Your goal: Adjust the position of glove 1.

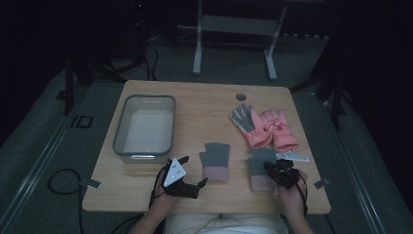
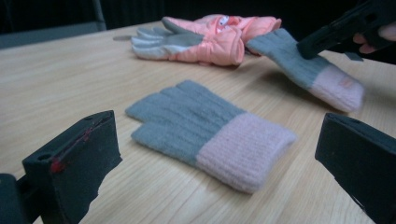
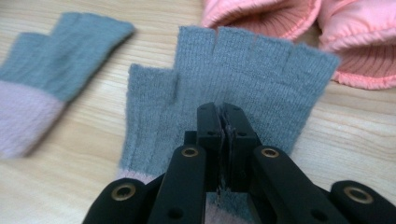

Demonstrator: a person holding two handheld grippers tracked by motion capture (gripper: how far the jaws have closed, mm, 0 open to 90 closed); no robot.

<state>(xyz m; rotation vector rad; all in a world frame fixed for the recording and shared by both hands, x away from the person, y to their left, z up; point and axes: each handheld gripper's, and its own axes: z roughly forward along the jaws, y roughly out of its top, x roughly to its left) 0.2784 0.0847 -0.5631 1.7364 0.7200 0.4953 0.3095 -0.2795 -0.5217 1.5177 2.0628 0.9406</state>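
At the near right of the wooden table, right gripper with jaws pinched shut on the right grey fingerless glove, clamped mid-palm and, from the left gripper view, raised at a tilt off the wood, just short of the pink ski gloves. Near centre, left gripper spread wide and holding nothing, the left grey fingerless glove flat between its jaws' line of sight. From above alone, a grey plastic bin at the left, nothing visible inside.
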